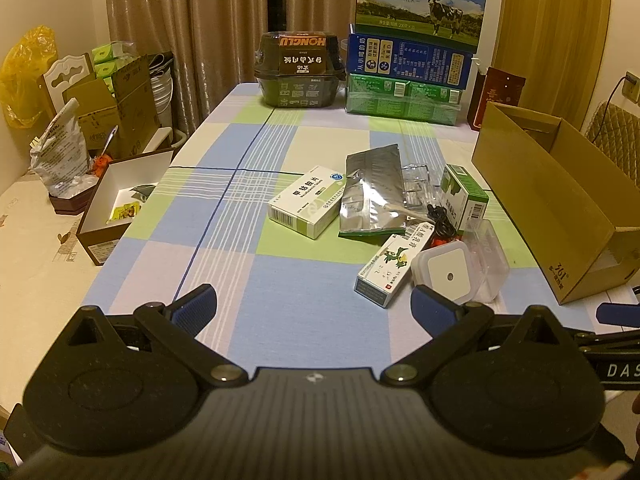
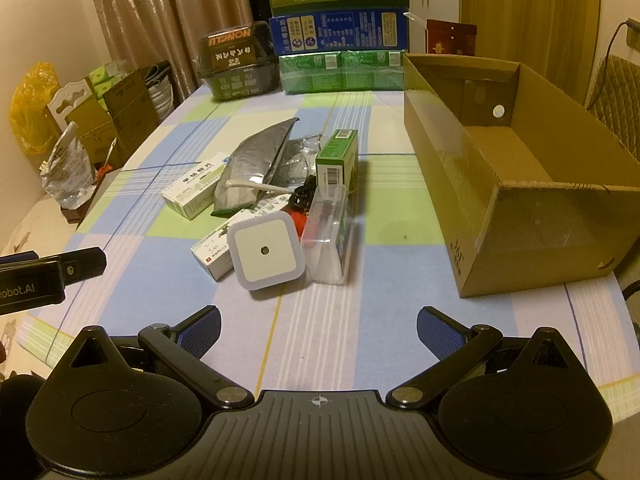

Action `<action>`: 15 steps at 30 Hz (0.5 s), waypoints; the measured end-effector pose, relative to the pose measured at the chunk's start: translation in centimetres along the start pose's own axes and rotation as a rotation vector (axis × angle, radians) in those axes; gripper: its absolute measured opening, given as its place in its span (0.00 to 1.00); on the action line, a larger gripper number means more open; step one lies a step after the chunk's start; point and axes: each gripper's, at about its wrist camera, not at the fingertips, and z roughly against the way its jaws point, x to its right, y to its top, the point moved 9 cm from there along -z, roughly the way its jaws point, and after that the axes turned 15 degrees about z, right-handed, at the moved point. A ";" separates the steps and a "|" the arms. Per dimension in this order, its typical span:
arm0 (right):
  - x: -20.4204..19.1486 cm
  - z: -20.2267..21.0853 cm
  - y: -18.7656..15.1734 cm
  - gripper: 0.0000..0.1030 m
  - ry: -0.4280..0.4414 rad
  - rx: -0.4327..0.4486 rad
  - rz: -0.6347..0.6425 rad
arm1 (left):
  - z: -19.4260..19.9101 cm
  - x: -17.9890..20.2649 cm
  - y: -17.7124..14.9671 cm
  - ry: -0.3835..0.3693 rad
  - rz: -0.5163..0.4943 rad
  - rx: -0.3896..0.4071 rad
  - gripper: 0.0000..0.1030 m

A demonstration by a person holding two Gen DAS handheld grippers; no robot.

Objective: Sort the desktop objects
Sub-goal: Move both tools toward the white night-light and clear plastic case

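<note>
A checked blue, green and white tablecloth [image 2: 380,320] covers the table, and on its right side stands an open cardboard box [image 2: 452,184] with bare walls and floor showing. Beside it, toward the table's middle, the desktop objects lie in one loose cluster: a silver foil pouch [image 2: 252,168] lies flat with a white stick across it, a white and green medicine box [image 1: 306,202] lies just left of the pouch, an upright green carton [image 2: 337,160] stands at the cluster's right, a clear plastic case [image 2: 326,240] lies in front of that carton, and a second long medicine box [image 1: 386,266] rests partly under a white square night light [image 2: 266,250], which is the nearest piece. A black cord is tangled between carton and pouch. The left gripper [image 1: 314,304] hovers low over bare cloth, its blue-padded jaws spread wide and holding nothing. The right gripper [image 2: 318,328] is likewise spread and unladen, just short of the night light.
</note>
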 end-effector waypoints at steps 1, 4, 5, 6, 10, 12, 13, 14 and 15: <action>0.0 -0.1 -0.1 0.98 0.001 -0.001 -0.001 | 0.0 0.0 0.0 0.000 0.001 0.000 0.98; 0.1 -0.2 -0.2 0.98 0.006 -0.002 -0.001 | 0.0 0.0 0.0 0.001 0.001 0.000 0.98; 0.1 -0.2 -0.2 0.98 0.007 -0.002 -0.001 | 0.0 0.0 0.0 0.001 0.000 -0.001 0.98; 0.1 -0.2 -0.2 0.98 0.009 -0.002 -0.003 | 0.0 0.1 -0.1 0.000 -0.001 -0.002 0.98; 0.3 -0.1 -0.1 0.98 0.025 0.000 -0.014 | -0.3 0.2 -0.2 -0.018 -0.004 -0.024 0.98; 0.3 0.1 0.2 0.98 0.029 0.009 0.005 | -0.5 0.0 -0.2 -0.019 0.001 -0.049 0.98; 0.2 0.2 0.4 0.98 0.028 0.013 0.024 | -0.5 -0.2 -0.2 -0.024 0.006 -0.059 0.98; 0.2 0.2 0.6 0.98 0.027 0.015 0.044 | -0.5 -0.3 -0.2 -0.032 0.009 -0.069 0.98; 0.1 0.1 0.8 0.98 0.023 0.017 0.061 | -0.5 -0.4 -0.1 -0.043 0.010 -0.079 0.98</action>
